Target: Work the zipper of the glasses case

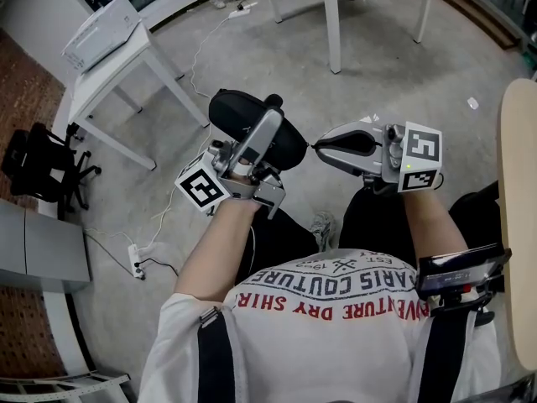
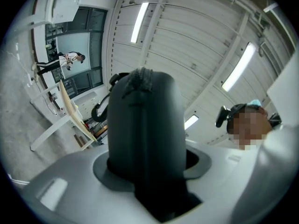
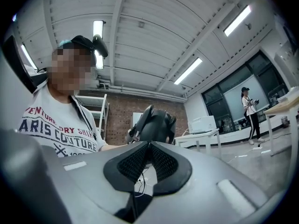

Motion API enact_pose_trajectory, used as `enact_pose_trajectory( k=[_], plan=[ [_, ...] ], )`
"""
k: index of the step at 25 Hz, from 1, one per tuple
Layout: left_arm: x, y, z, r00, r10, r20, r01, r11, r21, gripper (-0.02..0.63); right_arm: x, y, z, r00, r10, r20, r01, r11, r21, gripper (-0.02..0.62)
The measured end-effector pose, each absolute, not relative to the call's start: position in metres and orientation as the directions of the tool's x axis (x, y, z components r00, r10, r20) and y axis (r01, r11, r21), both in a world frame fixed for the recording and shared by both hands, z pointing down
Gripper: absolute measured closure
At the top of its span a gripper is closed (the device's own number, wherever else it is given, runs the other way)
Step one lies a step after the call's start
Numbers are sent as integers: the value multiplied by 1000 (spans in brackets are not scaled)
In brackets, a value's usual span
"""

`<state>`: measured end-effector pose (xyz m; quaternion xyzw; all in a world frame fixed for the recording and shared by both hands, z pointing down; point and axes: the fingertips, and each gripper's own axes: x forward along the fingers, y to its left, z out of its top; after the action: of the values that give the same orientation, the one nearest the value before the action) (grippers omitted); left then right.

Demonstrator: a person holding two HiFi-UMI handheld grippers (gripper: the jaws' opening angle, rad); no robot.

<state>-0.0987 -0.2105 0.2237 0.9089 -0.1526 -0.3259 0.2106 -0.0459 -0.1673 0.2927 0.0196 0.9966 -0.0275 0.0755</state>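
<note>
A black glasses case (image 1: pixel 252 124) is held in the air in front of the person, with my left gripper (image 1: pixel 267 133) shut on it. In the left gripper view the case (image 2: pixel 145 120) stands upright between the jaws, and its zipper seam (image 2: pixel 140 76) shows at the top. My right gripper (image 1: pixel 317 146) points left, its tips at the case's right end. In the right gripper view its ribbed pads (image 3: pixel 161 160) meet, with the case (image 3: pixel 156 125) just beyond them. No zipper pull shows between the pads.
A white table (image 1: pixel 117 74) carrying a white box (image 1: pixel 101 30) stands at the upper left. A black office chair (image 1: pixel 42 164) is at the far left. A power strip (image 1: pixel 137 260) and cables lie on the concrete floor. A wooden tabletop edge (image 1: pixel 518 225) runs down the right.
</note>
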Motion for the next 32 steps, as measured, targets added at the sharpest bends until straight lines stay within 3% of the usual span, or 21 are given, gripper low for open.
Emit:
enact_pose_trajectory(
  k=[20, 32],
  plan=[
    [-123, -228, 212, 571, -514, -641, -89, -814, 574, 362, -60, -170, 300, -979, -14, -206, 15, 990, -139, 577],
    [-129, -234, 218, 535, -557, -635, -96, -787, 610, 360, -66, -169, 307, -981, -44, -190, -17, 990, -141, 595]
  ],
)
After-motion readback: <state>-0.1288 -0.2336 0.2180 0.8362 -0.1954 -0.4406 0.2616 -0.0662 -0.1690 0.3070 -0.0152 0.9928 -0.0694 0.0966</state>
